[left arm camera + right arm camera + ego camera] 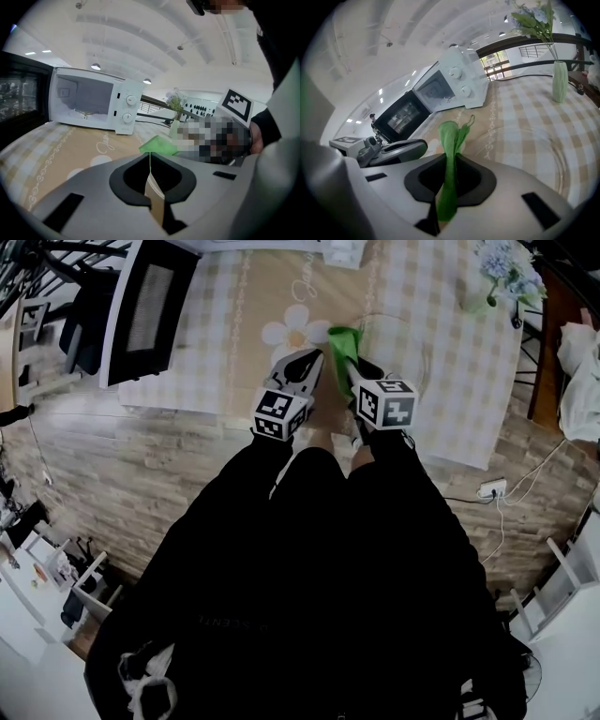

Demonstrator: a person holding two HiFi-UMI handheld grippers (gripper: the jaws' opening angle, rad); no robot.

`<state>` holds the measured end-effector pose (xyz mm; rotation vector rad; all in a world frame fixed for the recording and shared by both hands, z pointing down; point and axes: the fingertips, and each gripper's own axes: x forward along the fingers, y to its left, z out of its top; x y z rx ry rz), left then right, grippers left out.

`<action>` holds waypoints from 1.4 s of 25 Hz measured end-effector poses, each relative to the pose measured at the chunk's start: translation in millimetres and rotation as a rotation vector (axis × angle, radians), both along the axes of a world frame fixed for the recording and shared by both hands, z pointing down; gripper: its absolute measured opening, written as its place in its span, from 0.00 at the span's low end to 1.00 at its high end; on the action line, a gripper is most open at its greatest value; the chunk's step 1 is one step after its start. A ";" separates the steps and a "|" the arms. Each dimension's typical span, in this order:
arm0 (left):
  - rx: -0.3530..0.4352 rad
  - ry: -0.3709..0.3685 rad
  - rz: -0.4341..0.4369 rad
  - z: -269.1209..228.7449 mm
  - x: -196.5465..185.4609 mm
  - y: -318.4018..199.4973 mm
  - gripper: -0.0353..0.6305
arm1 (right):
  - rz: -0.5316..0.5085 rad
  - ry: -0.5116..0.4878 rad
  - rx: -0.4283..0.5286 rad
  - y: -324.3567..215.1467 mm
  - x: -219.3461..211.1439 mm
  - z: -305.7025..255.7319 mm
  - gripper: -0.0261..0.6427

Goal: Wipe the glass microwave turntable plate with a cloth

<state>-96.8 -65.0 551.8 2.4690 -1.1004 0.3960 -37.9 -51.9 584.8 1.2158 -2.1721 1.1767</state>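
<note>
The clear glass turntable plate lies flat on the checked tablecloth, just right of both grippers; its rim curves across the right gripper view. My right gripper is shut on a green cloth, which stands up bunched out of the jaws at the plate's near-left edge. My left gripper hangs close beside it on the left, jaws shut with nothing in them. The green cloth shows just beyond its tips.
A white microwave stands at the table's far left with its black door swung open and its cavity bare. A pale vase of flowers stands at the far right. The table edge is near my body.
</note>
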 end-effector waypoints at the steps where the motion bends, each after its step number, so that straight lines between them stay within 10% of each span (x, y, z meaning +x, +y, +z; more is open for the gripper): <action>1: -0.001 -0.001 -0.005 0.2 -3.1 0.2 0.09 | -0.013 -0.002 -0.006 1.5 -7.3 2.5 0.12; 17: -0.016 -0.014 -0.006 6.8 -18.1 3.6 0.09 | -0.127 0.154 -0.042 8.4 -26.5 54.3 0.12; 35: -0.021 -0.014 0.093 8.3 38.5 4.6 0.09 | -0.028 0.182 -0.055 20.4 41.7 56.3 0.12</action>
